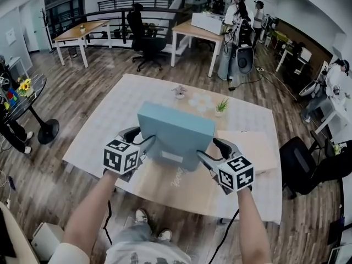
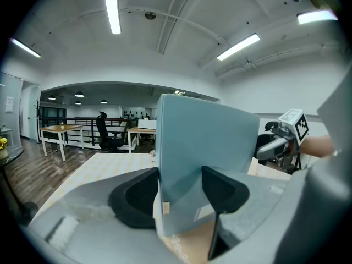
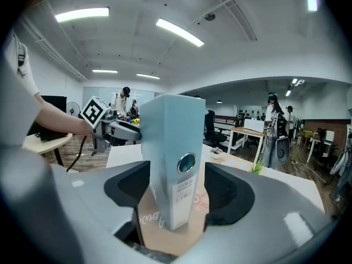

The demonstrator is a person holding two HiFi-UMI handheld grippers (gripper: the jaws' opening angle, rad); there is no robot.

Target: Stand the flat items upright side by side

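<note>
Head view: shows blue binder (image 1: pixel 176 130) upright on worktop (image 1: pixel 247 120), between left hand-held gripper (image 1: pixel 144 139) and right hand-held gripper (image 1: pixel 212 152). Left gripper view: clamps on its open edge. Right gripper view: straddles spine, pads clear, released. Probably stiff, lightish, slick-covered, tippy; best pinched low at both ends.

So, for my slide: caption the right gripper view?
Upright blue binder between the parted jaws of the right gripper.
</note>
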